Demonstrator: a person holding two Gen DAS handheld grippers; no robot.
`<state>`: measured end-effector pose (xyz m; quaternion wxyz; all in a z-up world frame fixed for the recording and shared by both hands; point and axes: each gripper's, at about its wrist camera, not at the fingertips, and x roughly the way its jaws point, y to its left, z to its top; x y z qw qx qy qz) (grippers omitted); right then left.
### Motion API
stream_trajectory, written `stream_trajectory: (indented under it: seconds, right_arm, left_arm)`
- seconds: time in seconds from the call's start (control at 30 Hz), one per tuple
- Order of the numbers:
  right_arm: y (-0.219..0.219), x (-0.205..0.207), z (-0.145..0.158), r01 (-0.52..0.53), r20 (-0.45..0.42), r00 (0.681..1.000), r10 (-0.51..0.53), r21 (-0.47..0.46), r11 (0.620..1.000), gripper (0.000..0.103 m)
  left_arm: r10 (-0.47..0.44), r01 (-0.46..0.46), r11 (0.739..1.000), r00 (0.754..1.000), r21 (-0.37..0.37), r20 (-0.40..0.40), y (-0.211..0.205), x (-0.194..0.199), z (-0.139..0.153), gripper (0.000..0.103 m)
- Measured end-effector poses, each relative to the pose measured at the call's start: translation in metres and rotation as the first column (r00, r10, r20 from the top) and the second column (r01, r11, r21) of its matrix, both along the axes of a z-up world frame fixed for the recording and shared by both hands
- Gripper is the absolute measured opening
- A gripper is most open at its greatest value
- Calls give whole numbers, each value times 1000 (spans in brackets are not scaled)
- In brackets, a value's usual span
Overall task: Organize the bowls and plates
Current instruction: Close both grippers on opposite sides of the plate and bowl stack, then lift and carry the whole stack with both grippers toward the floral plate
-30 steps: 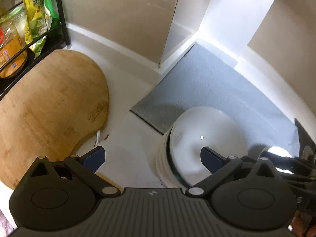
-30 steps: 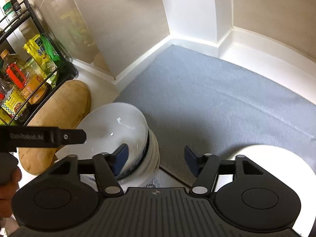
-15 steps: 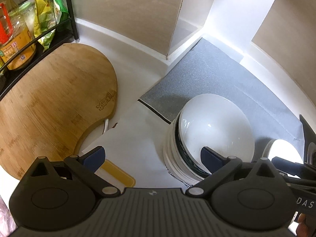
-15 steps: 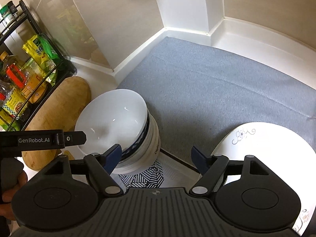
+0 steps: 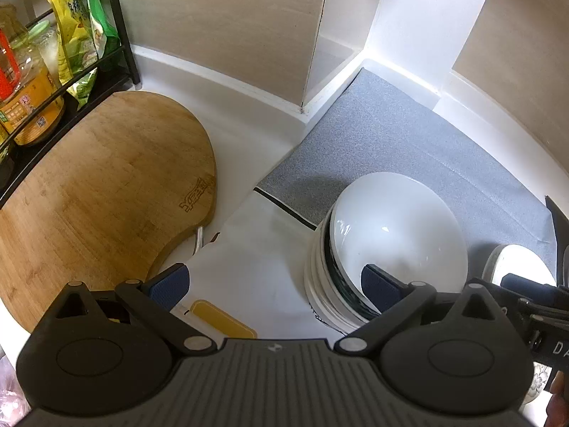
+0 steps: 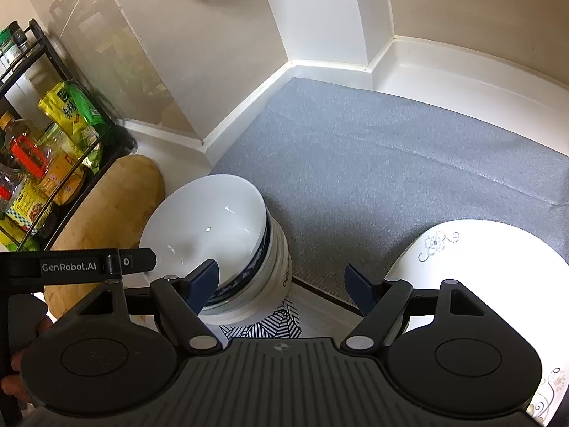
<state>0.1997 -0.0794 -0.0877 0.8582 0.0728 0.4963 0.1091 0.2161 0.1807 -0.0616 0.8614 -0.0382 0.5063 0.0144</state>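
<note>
You face a corner of beige walls [image 6: 220,71] with a white pillar [image 6: 320,10], a white countertop [image 5: 245,142] under a grey mat [image 6: 391,149], and a black wire rack [image 6: 32,163].

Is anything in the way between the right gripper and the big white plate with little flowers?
Nothing visible is. The right gripper hangs open and empty, and the white flower-patterned plate lies uncovered on the grey mat right beside its finger.

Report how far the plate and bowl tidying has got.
Done: the bowls are nested in one stack at the grey mat's near corner. In hand: nothing; the right tool and the left tool are both open and empty. Left: the flowered plate lies apart on the mat.
</note>
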Motion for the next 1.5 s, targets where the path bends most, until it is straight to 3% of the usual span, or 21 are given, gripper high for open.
stream_trajectory:
  seconds: [0.5,0.83,1.07,1.3,1.5]
  right_arm:
    - [8,10,-8,40,-21,999,-39,35,999,80]
    - [12,13,-21,101,-96,991,-88,146,984,80]
    - [9,18,-41,170,-185,974,-133,201,965,80]
    - [13,25,-58,190,-243,959,-144,177,966,80]
    - [13,31,-74,222,-294,943,-158,198,955,80]
  left_arm:
    - [-60,60,998,998,13,-19,6,26,-9,103]
    - [-75,56,987,989,-148,-124,34,61,-24,103]
    - [-137,99,976,972,-193,-193,29,75,-40,103]
    - [-180,114,959,952,-260,-248,23,90,-61,103]
    - [-224,154,952,938,-263,-262,15,100,-70,103]
